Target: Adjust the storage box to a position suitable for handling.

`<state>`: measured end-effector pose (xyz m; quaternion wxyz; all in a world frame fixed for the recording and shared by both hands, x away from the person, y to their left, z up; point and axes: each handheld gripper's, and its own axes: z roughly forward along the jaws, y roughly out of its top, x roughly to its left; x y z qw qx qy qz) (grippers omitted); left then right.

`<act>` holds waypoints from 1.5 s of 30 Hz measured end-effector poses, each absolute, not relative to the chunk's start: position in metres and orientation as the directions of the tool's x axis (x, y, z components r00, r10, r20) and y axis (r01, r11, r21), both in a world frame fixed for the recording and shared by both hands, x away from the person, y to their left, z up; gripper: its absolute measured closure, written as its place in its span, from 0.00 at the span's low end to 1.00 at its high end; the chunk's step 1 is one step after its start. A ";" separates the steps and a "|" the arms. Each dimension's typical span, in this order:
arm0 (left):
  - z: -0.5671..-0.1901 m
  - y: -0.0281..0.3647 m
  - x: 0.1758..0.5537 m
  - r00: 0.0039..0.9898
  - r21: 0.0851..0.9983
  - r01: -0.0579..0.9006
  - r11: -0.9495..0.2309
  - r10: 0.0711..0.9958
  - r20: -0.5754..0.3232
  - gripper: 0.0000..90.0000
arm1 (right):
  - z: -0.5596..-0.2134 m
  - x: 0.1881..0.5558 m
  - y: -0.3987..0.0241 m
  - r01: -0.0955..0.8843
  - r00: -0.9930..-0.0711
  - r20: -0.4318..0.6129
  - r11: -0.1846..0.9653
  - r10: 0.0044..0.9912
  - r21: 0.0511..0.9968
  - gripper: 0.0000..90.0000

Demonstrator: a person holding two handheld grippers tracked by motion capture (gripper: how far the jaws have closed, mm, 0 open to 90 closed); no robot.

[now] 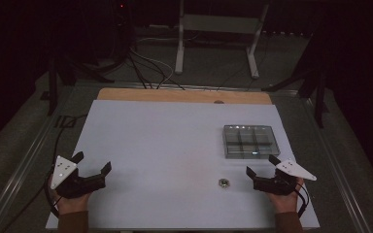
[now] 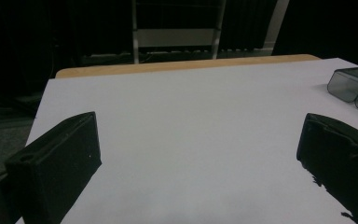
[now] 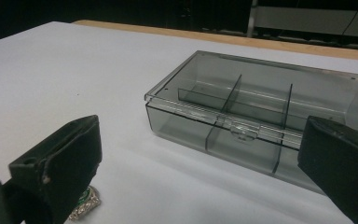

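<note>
The left gripper (image 1: 92, 164) rests at about 8 o'clock on the white table (image 1: 165, 131) with its fingers (image 2: 60, 163) spread wide and nothing between them. The right gripper (image 1: 262, 166) sits at about 4 o'clock, its fingers (image 3: 60, 163) also spread wide and holding nothing. A small shiny nut (image 1: 223, 182) lies on the table just beside the right gripper, at its 9 o'clock, and a closed see-through box (image 1: 250, 141) with little rooms inside sits near it at 12 o'clock.

Lab: dark curtains (image 1: 19, 43), floor cables (image 1: 145, 68), metal stand (image 1: 218, 34)
</note>
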<state>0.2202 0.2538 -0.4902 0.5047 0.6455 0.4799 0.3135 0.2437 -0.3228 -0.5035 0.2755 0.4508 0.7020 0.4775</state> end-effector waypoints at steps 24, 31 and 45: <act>-0.494 0.246 0.224 0.331 0.936 0.348 -0.060 0.942 -0.063 0.02 | -0.492 0.246 -0.323 0.374 -0.437 0.092 0.087 0.895 0.923 0.00; -0.495 0.248 0.224 0.333 0.935 0.349 -0.063 0.941 -0.061 0.02 | -0.481 0.249 -0.322 0.360 -0.425 0.065 0.102 0.903 0.927 0.00; -0.498 0.246 0.223 0.344 0.953 0.295 -0.062 0.938 -0.046 0.02 | -0.473 0.259 -0.323 0.375 -0.404 0.055 0.111 0.913 0.920 0.00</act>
